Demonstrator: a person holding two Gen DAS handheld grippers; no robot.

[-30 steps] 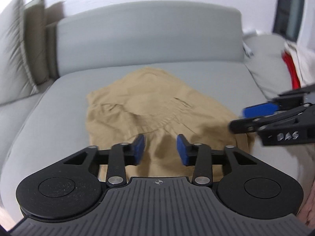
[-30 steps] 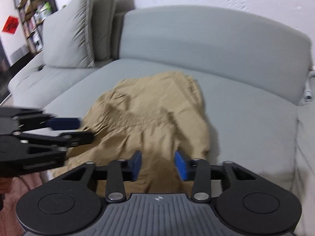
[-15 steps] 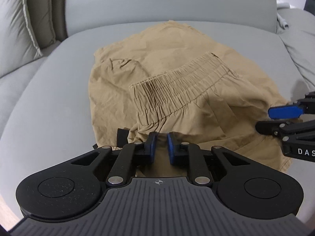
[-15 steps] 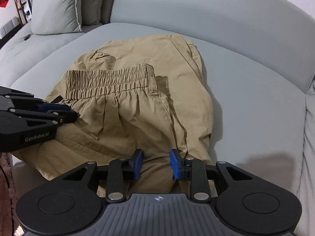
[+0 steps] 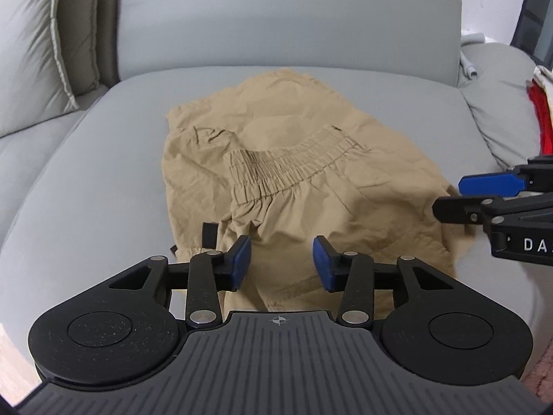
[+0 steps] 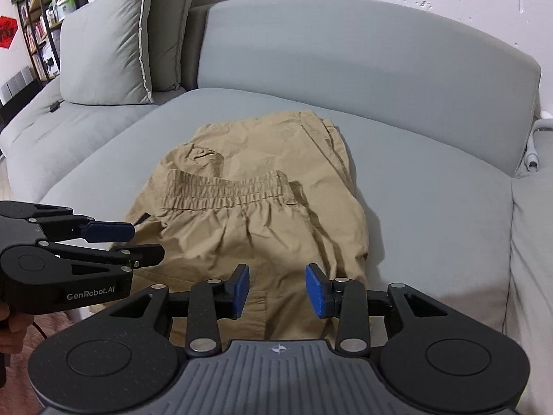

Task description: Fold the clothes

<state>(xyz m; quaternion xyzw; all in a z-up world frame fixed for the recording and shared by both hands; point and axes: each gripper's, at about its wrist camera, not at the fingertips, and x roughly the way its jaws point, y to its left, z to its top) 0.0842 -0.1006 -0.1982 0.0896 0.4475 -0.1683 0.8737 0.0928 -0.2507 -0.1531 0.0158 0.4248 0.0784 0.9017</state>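
Note:
Tan shorts (image 5: 293, 180) lie folded over on the grey sofa seat (image 5: 103, 180), the elastic waistband (image 5: 290, 166) lying across the middle on top. They also show in the right wrist view (image 6: 255, 214). My left gripper (image 5: 280, 263) is open and empty above the near edge of the shorts. My right gripper (image 6: 276, 285) is open and empty above the near right part. Each gripper shows at the side of the other's view: the right one (image 5: 484, 193), the left one (image 6: 114, 238).
The grey backrest (image 6: 345, 52) runs behind the seat. Two grey cushions (image 6: 110, 41) stand at the back left. Red and white clothes (image 5: 542, 117) lie at the far right. A bookshelf (image 6: 34, 17) stands at the far left. A white cable (image 6: 532, 148) lies at the right.
Both grippers opened and drew back from the shorts. The folded-over half with the waistband now lies flat on the lower layer.

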